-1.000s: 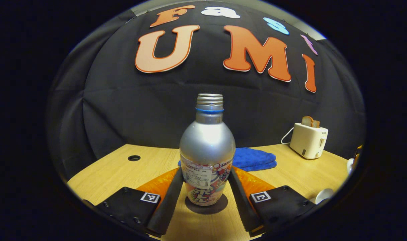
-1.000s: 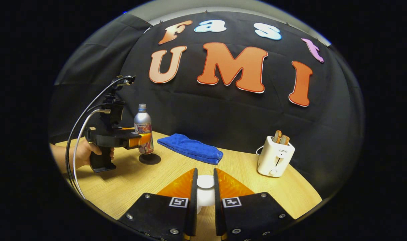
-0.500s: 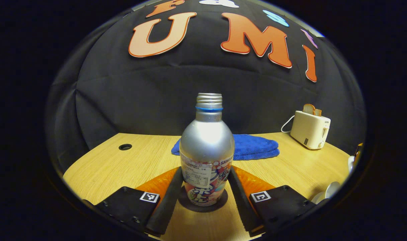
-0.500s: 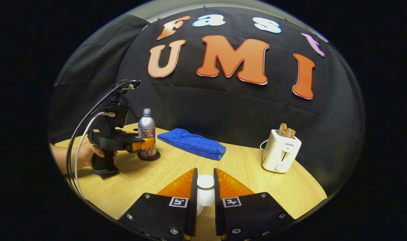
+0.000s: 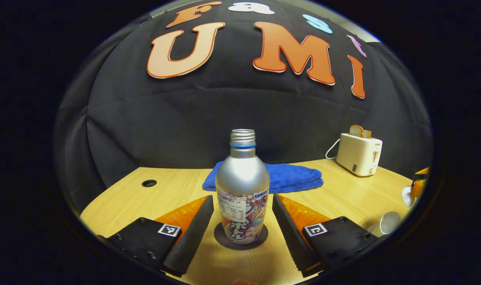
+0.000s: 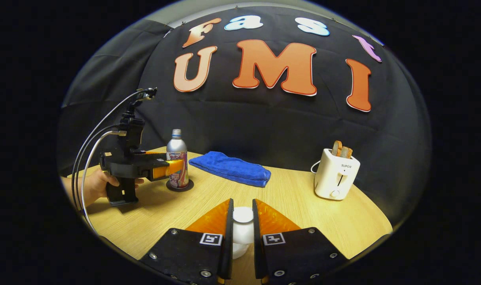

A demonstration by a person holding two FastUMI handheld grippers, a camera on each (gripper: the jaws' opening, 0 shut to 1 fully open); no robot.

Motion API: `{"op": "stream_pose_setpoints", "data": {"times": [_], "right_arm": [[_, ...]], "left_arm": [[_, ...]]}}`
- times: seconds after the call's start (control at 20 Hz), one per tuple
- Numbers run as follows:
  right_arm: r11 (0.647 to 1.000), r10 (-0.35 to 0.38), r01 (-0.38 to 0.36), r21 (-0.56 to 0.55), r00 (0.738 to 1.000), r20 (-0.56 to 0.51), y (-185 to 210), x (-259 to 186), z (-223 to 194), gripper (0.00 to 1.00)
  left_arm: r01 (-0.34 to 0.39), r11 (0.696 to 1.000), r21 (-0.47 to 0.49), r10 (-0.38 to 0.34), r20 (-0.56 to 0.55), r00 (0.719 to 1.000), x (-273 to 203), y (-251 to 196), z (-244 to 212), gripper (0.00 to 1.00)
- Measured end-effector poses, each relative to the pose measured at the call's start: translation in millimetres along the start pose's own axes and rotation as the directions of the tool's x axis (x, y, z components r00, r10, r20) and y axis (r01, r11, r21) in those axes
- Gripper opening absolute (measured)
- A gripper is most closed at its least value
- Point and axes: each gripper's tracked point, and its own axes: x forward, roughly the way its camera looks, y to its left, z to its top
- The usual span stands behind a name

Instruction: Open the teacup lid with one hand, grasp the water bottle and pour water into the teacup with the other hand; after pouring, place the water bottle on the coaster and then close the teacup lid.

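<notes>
Bottle (image 5: 242, 190): upright on the dark coaster (image 5: 220, 236), cap off, near the table's (image 5: 145, 198) left side.
Left gripper (image 5: 240, 215): fingers spread wide, clear of the bottle on both sides.
Right gripper (image 6: 242, 229): narrow, both fingers pressing the white lid (image 6: 243, 226).
Teacup (image 5: 384, 223): white, at the table's right edge.
Background: blue cloth (image 6: 230, 168), toaster (image 6: 335, 174).

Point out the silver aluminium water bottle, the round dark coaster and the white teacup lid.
Silver aluminium water bottle (image 5: 242, 180), left gripper view, bare shoulder.
Round dark coaster (image 5: 220, 236), left gripper view, exposed left rim.
White teacup lid (image 6: 243, 215), right gripper view, knob top between the fingers.
</notes>
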Motion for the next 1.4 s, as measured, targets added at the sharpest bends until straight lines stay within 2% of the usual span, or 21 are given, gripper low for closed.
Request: {"op": "stream_pose_setpoints", "data": {"times": [0.5,0.55,0.65,1.0,1.05,1.1,1.2,1.4], "right_arm": [[0.999,0.029,-0.028,0.019,0.998,-0.053,22,7,-34,0.23],[0.999,0.030,-0.028,0.024,0.998,-0.062,24,8,-38,0.23],[0.999,0.031,-0.028,0.034,0.996,-0.084,26,10,-47,0.23],[1.000,0.013,-0.011,0.026,0.998,-0.065,21,10,-50,0.23],[1.000,0.006,-0.004,0.018,0.998,-0.063,20,10,-50,0.24],[1.000,0.001,0.000,0.009,0.998,-0.064,20,9,-49,0.29],[1.000,-0.006,0.006,0.005,0.999,-0.039,18,6,-41,0.35],[0.998,0.001,-0.006,0.067,0.997,0.073,16,-4,-1,0.53]], "left_arm": [[-0.050,0.998,0.022,0.048,0.089,0.995,-64,15,12,0.98],[-0.052,0.998,0.023,0.050,0.101,0.994,-70,15,14,0.94],[-0.059,0.998,0.019,0.056,0.122,0.991,-82,14,17,0.97],[-0.078,0.997,-0.001,0.077,0.150,0.986,-101,9,14,0.97],[-0.080,0.997,-0.006,0.079,0.152,0.985,-102,8,14,0.94],[-0.082,0.997,-0.010,0.083,0.153,0.985,-104,9,14,0.97],[-0.092,0.996,-0.016,0.093,0.163,0.982,-107,9,18,0.97],[-0.119,0.993,-0.009,0.118,0.179,0.977,-121,10,27,0.97]]}}
